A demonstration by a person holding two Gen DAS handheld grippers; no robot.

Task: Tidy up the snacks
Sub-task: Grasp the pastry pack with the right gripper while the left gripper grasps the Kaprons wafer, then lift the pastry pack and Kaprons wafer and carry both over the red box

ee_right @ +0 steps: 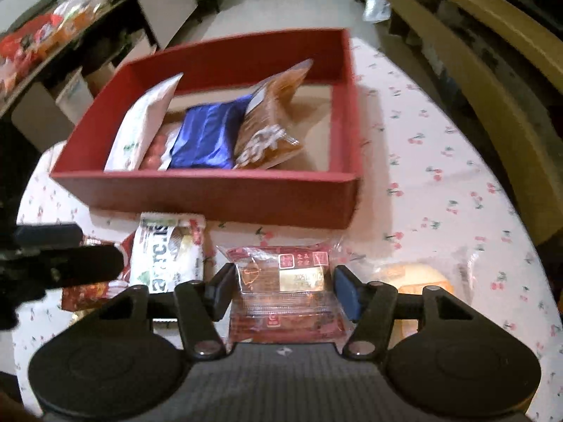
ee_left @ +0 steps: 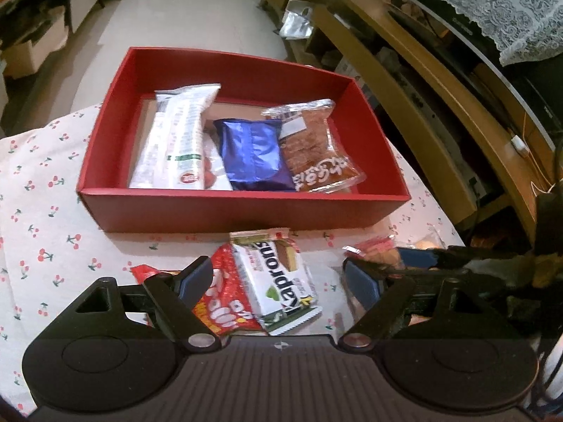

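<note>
Right tongs (ee_right: 283, 290) straddle red-clear cake packet (ee_right: 281, 281) on bench (ee_right: 440, 183) before red box (ee_right: 211, 193), pads not visibly pressing; light, crinkly, squashable, so pinch side seams gently; left tongs (ee_left: 278, 281) released over Kaprons wafer pack (ee_left: 278, 277)

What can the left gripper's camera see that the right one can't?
Only the left view shows the Kaprons wafer pack's name in full, between the open left gripper. Only the right view shows the clear red-printed cake pack between the right gripper, and the yellow bun. Both show the red box with the blue packet.
</note>
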